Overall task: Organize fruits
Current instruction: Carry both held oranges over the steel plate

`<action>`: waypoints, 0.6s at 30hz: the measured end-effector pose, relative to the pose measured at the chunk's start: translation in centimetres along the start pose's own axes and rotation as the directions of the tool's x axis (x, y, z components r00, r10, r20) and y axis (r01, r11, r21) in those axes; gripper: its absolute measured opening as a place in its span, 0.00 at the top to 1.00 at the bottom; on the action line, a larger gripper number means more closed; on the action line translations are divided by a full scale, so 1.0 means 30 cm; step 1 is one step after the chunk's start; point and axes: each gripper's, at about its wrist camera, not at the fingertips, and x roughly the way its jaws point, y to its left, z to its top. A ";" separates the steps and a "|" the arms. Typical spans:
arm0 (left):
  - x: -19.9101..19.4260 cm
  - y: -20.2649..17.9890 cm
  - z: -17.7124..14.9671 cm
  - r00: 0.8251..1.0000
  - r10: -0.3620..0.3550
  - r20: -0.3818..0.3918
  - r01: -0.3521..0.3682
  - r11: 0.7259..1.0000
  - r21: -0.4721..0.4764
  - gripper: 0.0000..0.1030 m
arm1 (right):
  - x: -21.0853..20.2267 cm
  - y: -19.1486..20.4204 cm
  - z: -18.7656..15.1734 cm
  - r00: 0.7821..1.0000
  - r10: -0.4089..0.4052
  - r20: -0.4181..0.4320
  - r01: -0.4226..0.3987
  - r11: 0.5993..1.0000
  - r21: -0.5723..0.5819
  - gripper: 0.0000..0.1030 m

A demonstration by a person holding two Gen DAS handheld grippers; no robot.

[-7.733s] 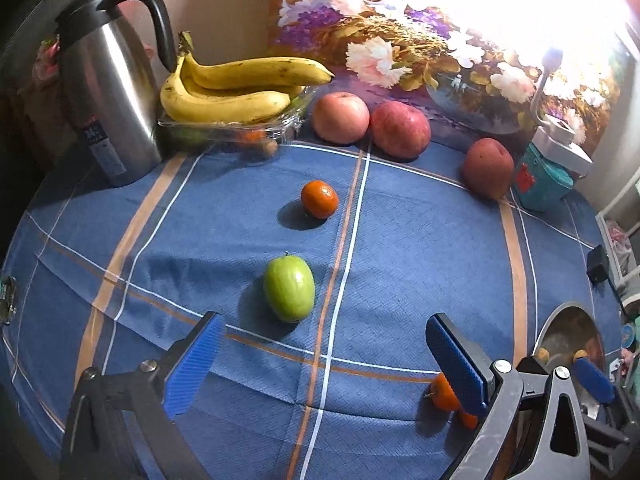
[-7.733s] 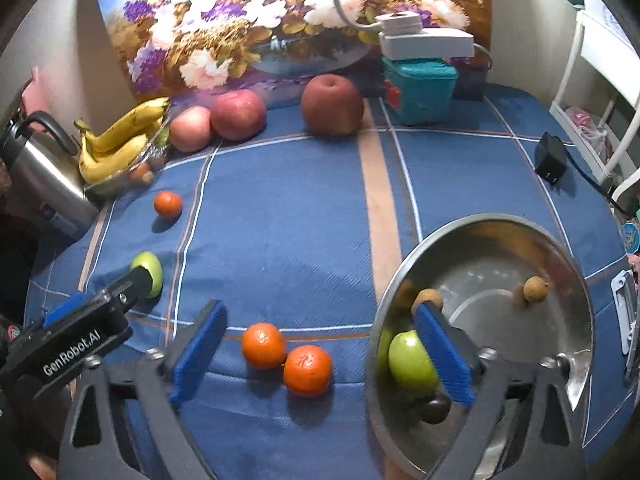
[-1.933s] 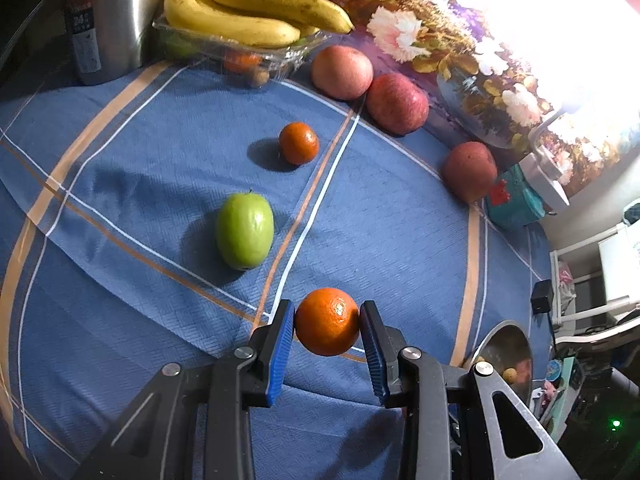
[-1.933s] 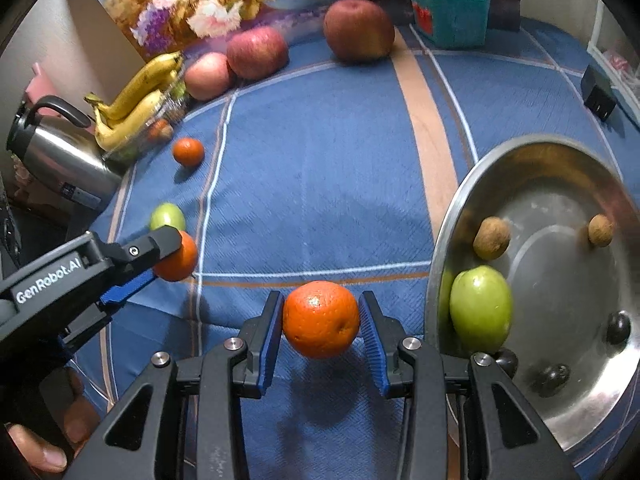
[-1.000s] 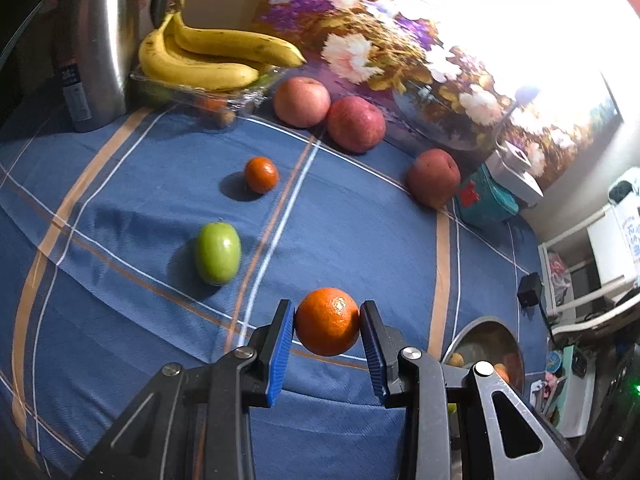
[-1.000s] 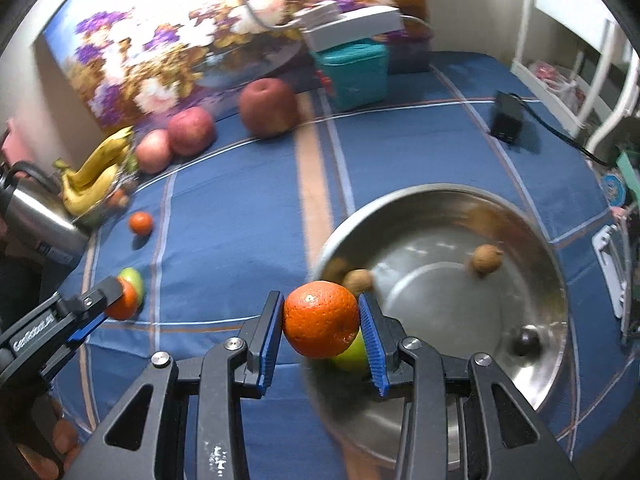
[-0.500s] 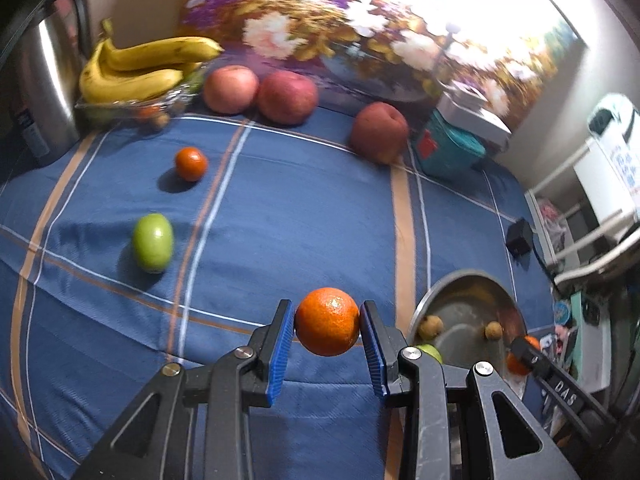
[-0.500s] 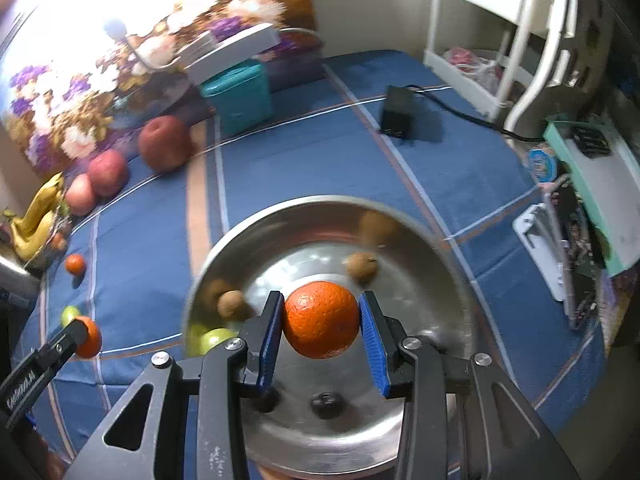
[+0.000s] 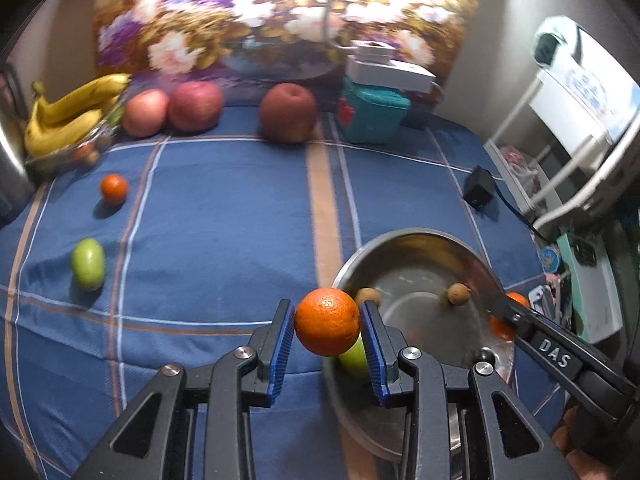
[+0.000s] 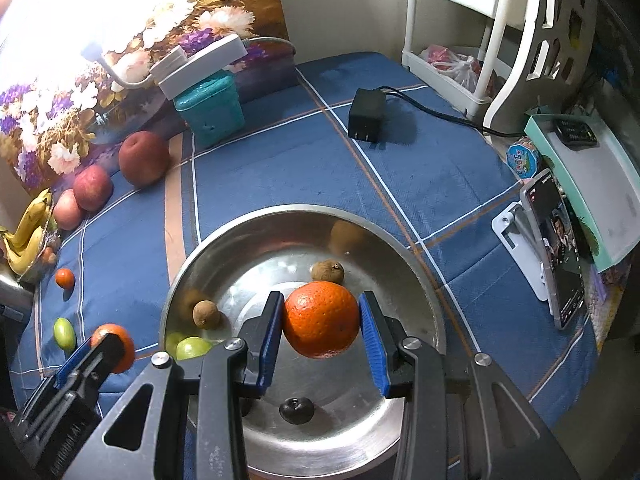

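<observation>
At far left the bananas [image 9: 68,116] are partly cut off. My left gripper [image 9: 327,330] clamps an orange [image 9: 327,321] beside the steel bowl's [image 10: 416,272] rim. My right gripper [image 10: 321,322] pinches a second orange [image 10: 321,320] above that bowl, which holds a green fruit [image 10: 192,347], two brown ones and a dark one.

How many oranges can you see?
3: one in the left gripper, one in the right gripper over the bowl, and a small one lying on the tablecloth.
</observation>
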 end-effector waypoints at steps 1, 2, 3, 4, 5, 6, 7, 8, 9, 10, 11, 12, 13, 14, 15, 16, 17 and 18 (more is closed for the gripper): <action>0.006 -0.013 -0.002 1.000 -0.003 0.000 0.003 1.000 0.011 0.65 | 0.005 0.000 0.000 1.000 0.000 -0.003 0.000 1.000 0.000 0.61; 0.012 -0.026 -0.005 1.000 -0.006 -0.001 0.006 1.000 0.022 0.65 | 0.007 -0.001 0.000 1.000 0.000 -0.006 0.000 1.000 0.000 0.61; 0.022 -0.041 -0.008 1.000 -0.012 -0.005 0.012 0.999 0.034 0.65 | 0.012 -0.002 0.000 1.000 0.000 -0.010 0.000 1.000 -0.002 0.61; 0.027 -0.048 -0.009 1.000 -0.015 -0.006 0.015 0.999 0.039 0.65 | 0.016 -0.002 0.000 1.000 -0.001 -0.013 0.001 1.000 -0.003 0.61; 0.035 -0.060 -0.011 1.000 -0.019 -0.009 0.020 0.999 0.046 0.65 | 0.019 -0.003 0.001 1.000 0.000 -0.015 0.000 1.000 -0.004 0.61; 0.040 -0.067 -0.012 1.000 -0.022 -0.009 0.023 0.998 0.052 0.65 | 0.022 -0.004 0.001 1.000 0.000 -0.017 0.000 1.000 -0.003 0.61; 0.046 -0.073 -0.012 1.000 -0.025 -0.009 0.025 0.998 0.056 0.65 | 0.024 -0.005 0.001 1.000 -0.001 -0.018 0.000 1.000 -0.003 0.61; 0.052 -0.081 -0.012 1.000 -0.028 -0.009 0.028 0.998 0.063 0.65 | 0.026 -0.006 0.001 1.000 -0.001 -0.020 0.001 1.000 -0.003 0.61; 0.057 -0.089 -0.013 0.999 -0.031 -0.009 0.031 0.997 0.067 0.65 | 0.027 -0.007 0.002 1.000 -0.002 -0.020 0.002 1.000 -0.003 0.61; 0.058 -0.092 -0.014 0.999 -0.033 -0.008 0.034 0.997 0.069 0.65 | 0.027 -0.008 0.002 1.000 -0.003 -0.020 0.003 1.000 -0.002 0.61; 0.061 -0.098 -0.014 0.999 -0.036 -0.007 0.037 0.997 0.071 0.65 | 0.026 -0.009 0.002 1.000 -0.003 -0.019 0.003 1.000 -0.002 0.61; 0.065 -0.103 -0.013 0.999 -0.041 -0.007 0.041 0.996 0.074 0.65 | 0.026 -0.009 0.003 1.000 -0.002 -0.018 0.001 1.000 -0.001 0.61; 0.067 -0.107 -0.012 0.999 -0.044 -0.006 0.044 0.996 0.077 0.65 | 0.026 -0.009 0.004 1.000 0.000 -0.018 0.000 1.000 -0.002 0.61; 0.071 -0.113 -0.012 0.999 -0.047 -0.007 0.047 0.996 0.080 0.65 | 0.026 -0.009 0.003 1.000 0.001 -0.018 -0.001 1.000 -0.003 0.61; 0.073 -0.118 -0.013 0.999 -0.049 -0.007 0.049 0.995 0.082 0.65 | 0.027 -0.009 0.003 1.000 0.001 -0.018 -0.001 1.000 -0.004 0.61; 0.076 -0.121 -0.014 0.999 -0.050 -0.007 0.051 0.995 0.084 0.65 | 0.028 -0.008 0.003 1.000 0.001 -0.019 -0.001 1.000 -0.004 0.61; 0.078 -0.124 -0.014 0.999 -0.052 -0.007 0.052 0.995 0.085 0.65 | 0.030 -0.007 0.003 1.000 0.002 -0.020 -0.002 1.000 -0.005 0.61; 0.080 -0.129 -0.014 0.998 -0.056 -0.007 0.056 0.994 0.089 0.65 | 0.030 -0.007 0.003 1.000 0.003 -0.021 -0.003 1.000 -0.005 0.61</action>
